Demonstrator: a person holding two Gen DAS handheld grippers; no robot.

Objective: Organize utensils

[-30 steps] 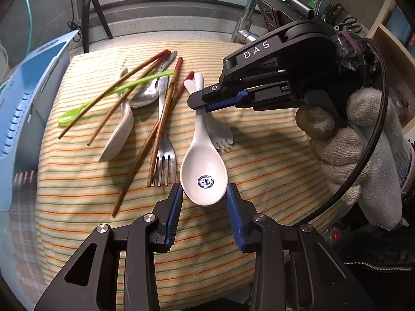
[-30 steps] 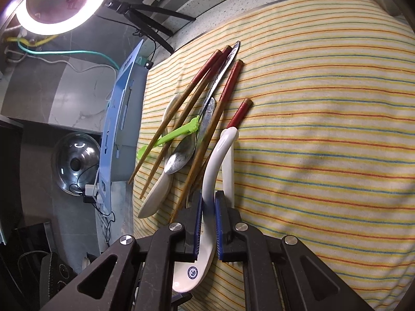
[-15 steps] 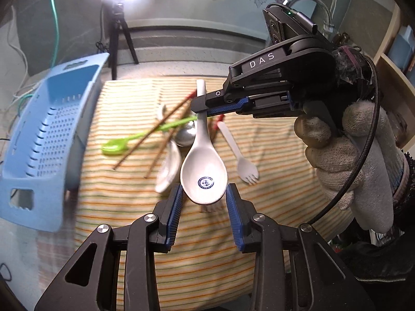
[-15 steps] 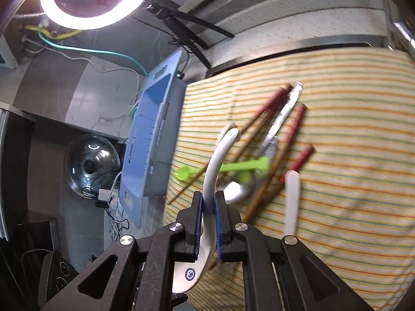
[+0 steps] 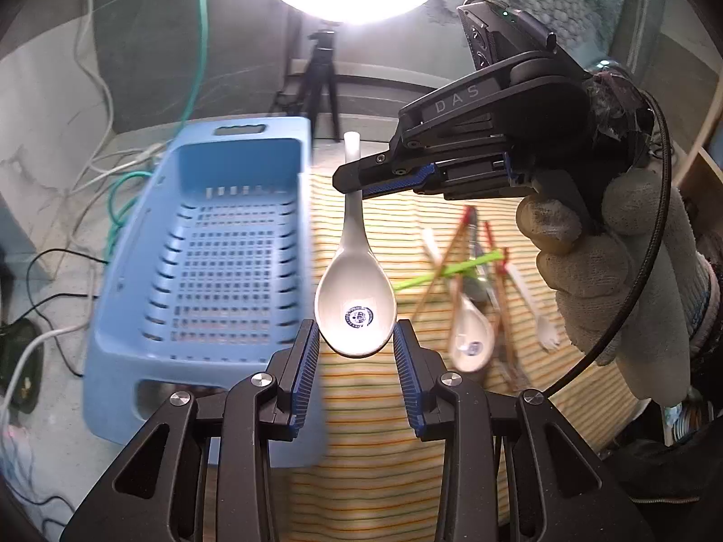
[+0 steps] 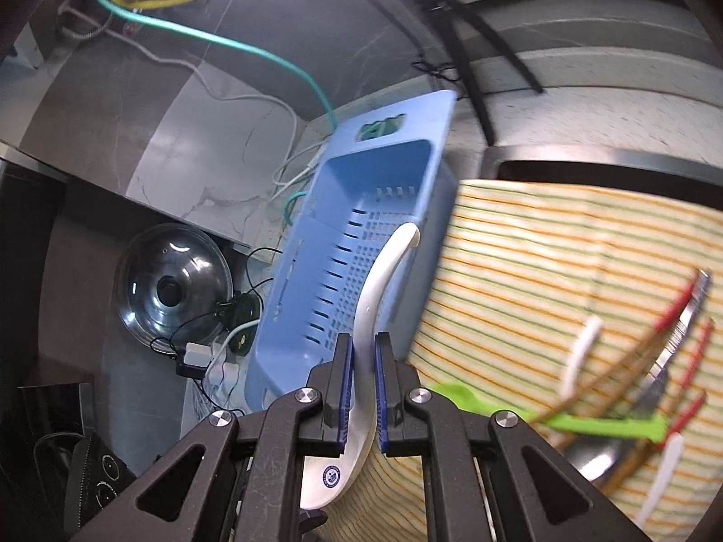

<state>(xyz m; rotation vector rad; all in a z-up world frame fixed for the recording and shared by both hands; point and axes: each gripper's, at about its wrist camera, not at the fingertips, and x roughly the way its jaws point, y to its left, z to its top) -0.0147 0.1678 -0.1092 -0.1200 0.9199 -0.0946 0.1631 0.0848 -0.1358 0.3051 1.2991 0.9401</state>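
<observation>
Left wrist view: a white ceramic soup spoon with a blue crest in its bowl is held in the air, its handle clamped between the blue-padded fingers of the right gripper. The spoon's bowl sits between the fingers of the left gripper; contact at the bowl edges looks likely but cannot be confirmed, so whether that gripper is grasping cannot be told. In the right wrist view the right gripper is seen clenched on the handle of the spoon, with the handle tip pointing at the light-blue slotted plastic basket.

Step in hand, as judged: transport of the spoon to the basket, which stands just beside the striped yellow cloth. The spoon hangs near the basket's right wall, not yet over its floor.

Next move, as judged: the spoon is to be carried further left over the basket opening, lowered, then released. Both grippers must be kept in step so the ceramic is not twisted or dropped.

A blurred heap of chopsticks, green plastic utensil and second white spoon is left on the cloth.
</observation>
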